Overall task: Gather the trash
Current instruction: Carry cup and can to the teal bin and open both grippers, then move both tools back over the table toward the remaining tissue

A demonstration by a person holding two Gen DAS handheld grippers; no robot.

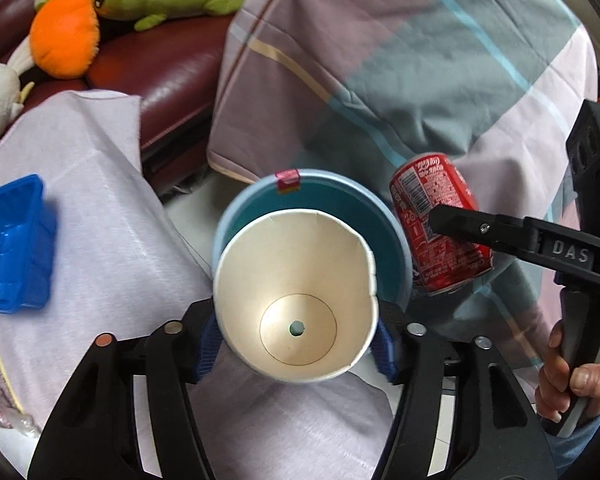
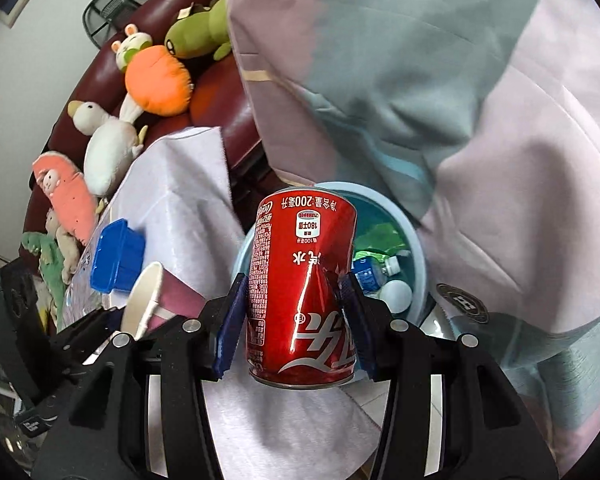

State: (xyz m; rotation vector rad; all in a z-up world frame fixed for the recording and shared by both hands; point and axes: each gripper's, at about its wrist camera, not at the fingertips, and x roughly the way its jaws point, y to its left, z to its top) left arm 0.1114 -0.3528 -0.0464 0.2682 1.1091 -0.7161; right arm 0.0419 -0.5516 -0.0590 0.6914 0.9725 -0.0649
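Bottles (image 2: 374,270) inside bin (image 2: 418,256), hidden behind cup (image 1: 296,300) leftward

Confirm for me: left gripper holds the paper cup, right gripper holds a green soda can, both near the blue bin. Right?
Not quite. The soda can in the right gripper is red, as the right wrist view shows. The left gripper does hold the paper cup, near the blue bin.

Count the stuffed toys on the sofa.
6 in the right wrist view: rabbit, green lizard, orange carrot, white duck, pink carrot, green dinosaur. More may be hidden.
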